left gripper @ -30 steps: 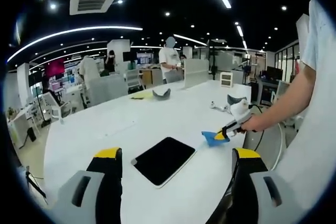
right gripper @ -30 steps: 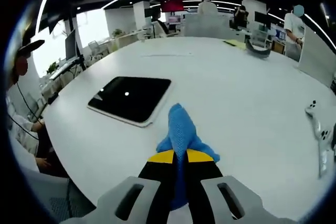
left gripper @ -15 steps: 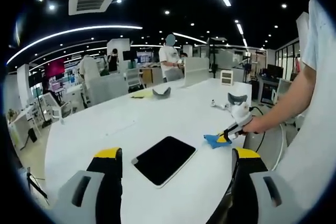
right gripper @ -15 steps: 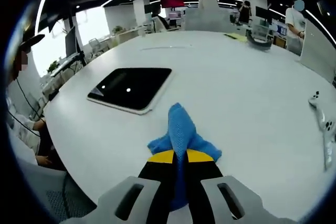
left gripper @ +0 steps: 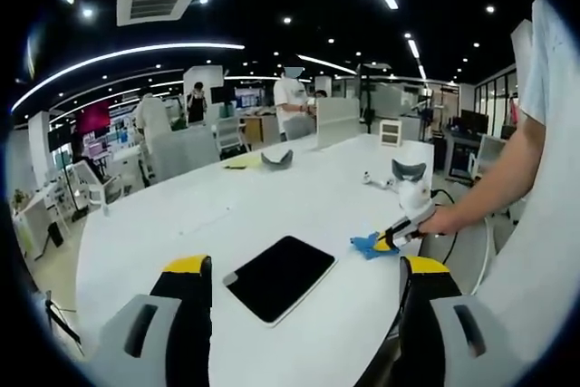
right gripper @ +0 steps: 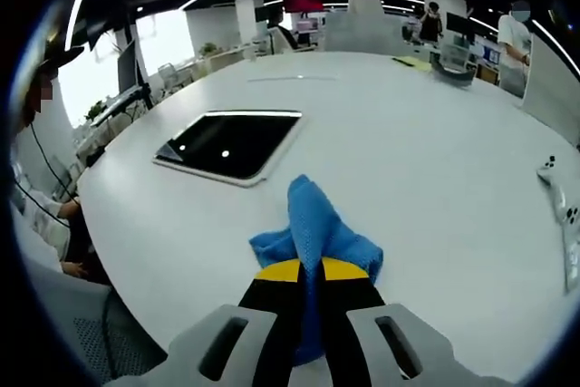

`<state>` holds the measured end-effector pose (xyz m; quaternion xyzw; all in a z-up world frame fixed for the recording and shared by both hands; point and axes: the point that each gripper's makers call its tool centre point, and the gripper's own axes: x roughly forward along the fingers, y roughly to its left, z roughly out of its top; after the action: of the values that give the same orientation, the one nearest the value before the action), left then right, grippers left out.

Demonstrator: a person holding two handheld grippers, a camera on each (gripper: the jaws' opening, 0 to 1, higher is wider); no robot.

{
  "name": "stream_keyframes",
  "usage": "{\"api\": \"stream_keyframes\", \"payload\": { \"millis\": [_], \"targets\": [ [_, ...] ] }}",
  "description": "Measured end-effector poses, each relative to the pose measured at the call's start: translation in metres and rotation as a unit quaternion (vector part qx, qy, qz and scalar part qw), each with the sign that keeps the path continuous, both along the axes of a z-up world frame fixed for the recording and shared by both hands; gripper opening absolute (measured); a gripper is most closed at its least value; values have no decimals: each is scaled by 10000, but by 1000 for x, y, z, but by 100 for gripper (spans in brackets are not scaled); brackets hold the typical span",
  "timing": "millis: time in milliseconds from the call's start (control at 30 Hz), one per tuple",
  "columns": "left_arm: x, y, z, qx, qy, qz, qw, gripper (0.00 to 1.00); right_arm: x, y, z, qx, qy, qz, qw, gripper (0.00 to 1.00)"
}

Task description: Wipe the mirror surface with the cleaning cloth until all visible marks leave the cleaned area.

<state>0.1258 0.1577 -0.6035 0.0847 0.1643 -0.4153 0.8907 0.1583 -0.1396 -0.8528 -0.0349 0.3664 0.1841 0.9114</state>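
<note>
A flat rectangular mirror (left gripper: 279,265) (right gripper: 228,145) with a pale rim lies on the white table and reflects the dark ceiling. My left gripper (left gripper: 304,269) is held open above the table's near edge, with the mirror between and beyond its jaws. My right gripper (right gripper: 311,270) is shut on a blue cleaning cloth (right gripper: 313,233) that bunches up and trails onto the table, a short way right of the mirror. In the left gripper view the right gripper (left gripper: 396,231) holds the cloth (left gripper: 366,244) at the mirror's right, in a person's hand.
The white table (left gripper: 272,201) is large and round-edged. A white controller (right gripper: 564,224) lies at the right, a grey headset (left gripper: 277,159) and yellow paper (left gripper: 243,163) farther back. People stand among desks behind; a seated person (right gripper: 36,178) is at the table's left edge.
In the right gripper view the mirror and cloth have drawn closer and lower as the camera moved. The left gripper view has hardly shifted.
</note>
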Motion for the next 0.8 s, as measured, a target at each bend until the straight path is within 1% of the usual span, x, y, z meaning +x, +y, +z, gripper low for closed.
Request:
{"api": "stream_keyframes", "payload": {
  "millis": [233, 367, 433, 700, 800],
  "targets": [
    [-1, -2, -1, -26, 6, -9, 10000, 86, -1, 0, 0, -71, -75, 113, 9999, 2],
    [-2, -2, -1, -23, -8, 2, 10000, 85, -3, 3, 0, -104, -138, 173, 9997, 5],
    [-2, -2, -1, -30, -11, 7, 10000, 85, -4, 5, 0, -127, -167, 250, 9995, 7],
    [0, 1, -2, -48, -14, 5, 10000, 85, -9, 16, 0, -193, -288, 511, 9981, 22],
    [0, 1, -2, -37, -23, -11, 10000, 85, -9, 17, 0, -252, -288, 569, 9976, 25]
  ]
}}
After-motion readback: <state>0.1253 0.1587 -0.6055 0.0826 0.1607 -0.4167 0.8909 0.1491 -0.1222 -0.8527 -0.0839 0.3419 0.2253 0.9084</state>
